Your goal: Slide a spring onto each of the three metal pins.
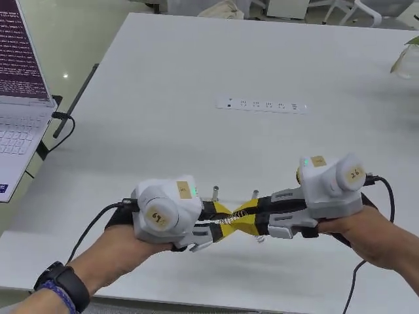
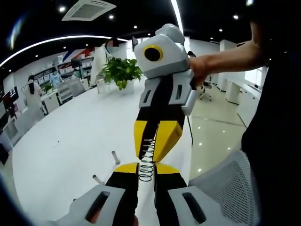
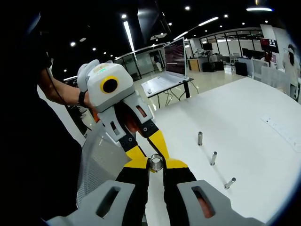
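Over the near part of the white table (image 1: pixel 196 85), my left gripper (image 1: pixel 224 220) and my right gripper (image 1: pixel 241 219) meet tip to tip. A small steel spring (image 1: pixel 230 224) bridges them, and each gripper's yellow jaws are shut on one end. In the left gripper view the spring (image 2: pixel 147 162) runs from my left gripper (image 2: pixel 146 169) up into the facing gripper's jaws. In the right gripper view the spring (image 3: pixel 156 163) appears end-on at my right gripper (image 3: pixel 156 166). Three short metal pins (image 3: pixel 200 138) (image 3: pixel 213 158) (image 3: pixel 229 183) stand bare on the table just beyond; two of these pins (image 1: pixel 215 191) (image 1: pixel 255 194) show behind the jaws.
An open laptop (image 1: pixel 16 98) sits on a side desk at the left, with a dark cable (image 1: pixel 62 127) beside it. A white power strip (image 1: pixel 262 104) lies mid-table. Plant leaves (image 1: pixel 407 55) stand at the far right. The table's front edge runs just under my hands.
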The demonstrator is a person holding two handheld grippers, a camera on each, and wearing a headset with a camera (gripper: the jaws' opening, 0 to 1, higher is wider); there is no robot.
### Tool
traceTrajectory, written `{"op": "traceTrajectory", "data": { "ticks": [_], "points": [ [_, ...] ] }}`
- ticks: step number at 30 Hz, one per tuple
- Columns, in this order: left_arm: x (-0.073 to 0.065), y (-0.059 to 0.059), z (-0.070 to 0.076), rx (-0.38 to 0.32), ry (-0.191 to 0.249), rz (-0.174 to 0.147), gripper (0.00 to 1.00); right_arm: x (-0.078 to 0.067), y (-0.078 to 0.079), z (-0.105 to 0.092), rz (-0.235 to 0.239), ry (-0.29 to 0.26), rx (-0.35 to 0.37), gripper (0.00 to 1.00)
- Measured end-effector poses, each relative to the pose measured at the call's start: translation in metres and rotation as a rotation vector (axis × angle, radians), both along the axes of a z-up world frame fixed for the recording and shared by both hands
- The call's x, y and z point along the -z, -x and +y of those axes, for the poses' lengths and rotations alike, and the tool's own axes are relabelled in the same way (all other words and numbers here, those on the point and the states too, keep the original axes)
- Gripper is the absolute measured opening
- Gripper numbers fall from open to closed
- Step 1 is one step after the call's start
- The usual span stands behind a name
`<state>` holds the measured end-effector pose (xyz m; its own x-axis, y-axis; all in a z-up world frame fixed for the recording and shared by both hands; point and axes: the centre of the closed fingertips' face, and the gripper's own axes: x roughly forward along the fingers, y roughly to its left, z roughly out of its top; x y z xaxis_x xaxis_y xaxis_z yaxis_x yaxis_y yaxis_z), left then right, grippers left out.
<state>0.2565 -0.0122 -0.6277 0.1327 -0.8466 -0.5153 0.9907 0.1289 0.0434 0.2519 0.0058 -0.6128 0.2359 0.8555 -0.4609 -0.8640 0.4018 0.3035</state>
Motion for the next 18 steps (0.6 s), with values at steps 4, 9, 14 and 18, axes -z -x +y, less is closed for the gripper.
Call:
{"op": "traceTrajectory", "data": {
  "ticks": [4, 9, 14, 18],
  "points": [
    [0.0020, -0.0004, 0.0013, -0.004, -0.006, 0.001, 0.04, -0.0011, -0.0002, -0.0014, -0.005, 0.008, -0.002, 0.08],
    [0.0041, -0.0009, 0.0026, -0.004, -0.017, -0.008, 0.04, -0.0019, -0.0004, -0.0020, -0.010, 0.017, -0.003, 0.08],
    [0.0040, -0.0007, 0.0023, -0.001, -0.019, -0.013, 0.03, -0.0024, -0.0004, -0.0024, -0.014, 0.028, -0.005, 0.08],
    [0.0058, -0.0006, 0.0017, 0.008, -0.026, -0.022, 0.03, -0.0014, -0.0002, -0.0018, -0.018, 0.047, -0.012, 0.08]
  ]
}}
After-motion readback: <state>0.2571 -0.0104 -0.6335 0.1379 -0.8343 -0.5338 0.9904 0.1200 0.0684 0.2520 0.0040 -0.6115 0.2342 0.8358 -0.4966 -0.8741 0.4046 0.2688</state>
